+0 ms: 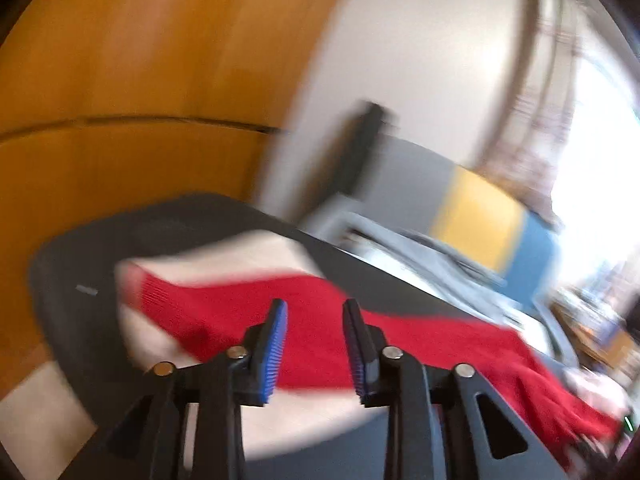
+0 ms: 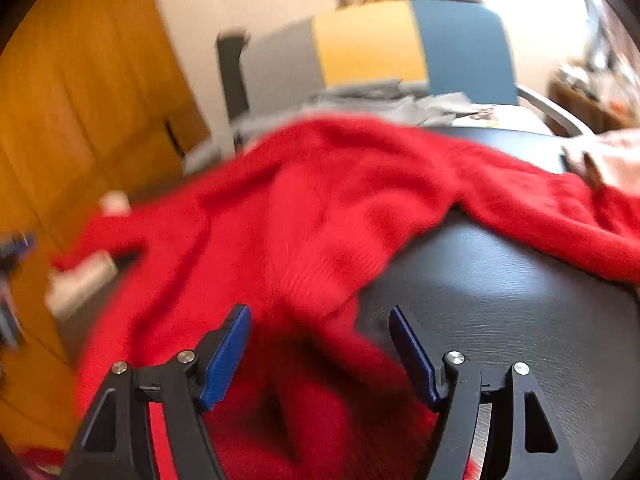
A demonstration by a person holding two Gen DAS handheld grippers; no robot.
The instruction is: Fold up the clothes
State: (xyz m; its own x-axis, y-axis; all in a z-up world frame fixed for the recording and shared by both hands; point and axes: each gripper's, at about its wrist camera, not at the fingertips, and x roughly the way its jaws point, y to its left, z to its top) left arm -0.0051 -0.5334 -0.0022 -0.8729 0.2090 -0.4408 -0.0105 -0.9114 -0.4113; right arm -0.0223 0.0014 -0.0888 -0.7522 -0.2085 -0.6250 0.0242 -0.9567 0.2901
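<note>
The fuzzy red knit sweater (image 2: 304, 208) is sprawling unfolded across the black worktop (image 2: 520, 280), both the left gripper (image 1: 315, 350) and right gripper (image 2: 320, 354) are hovering open and empty, so probably grabbing an edge next.

one red sweater (image 2: 312, 216), one black table (image 2: 520, 300), two tongs (image 1: 315, 350) (image 2: 320, 354)

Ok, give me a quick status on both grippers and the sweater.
Left gripper open, empty, above a red sleeve. Right gripper open, empty, over the red sweater. Sweater spread unfolded on the black table. White cloth lies under the sleeve.
</note>
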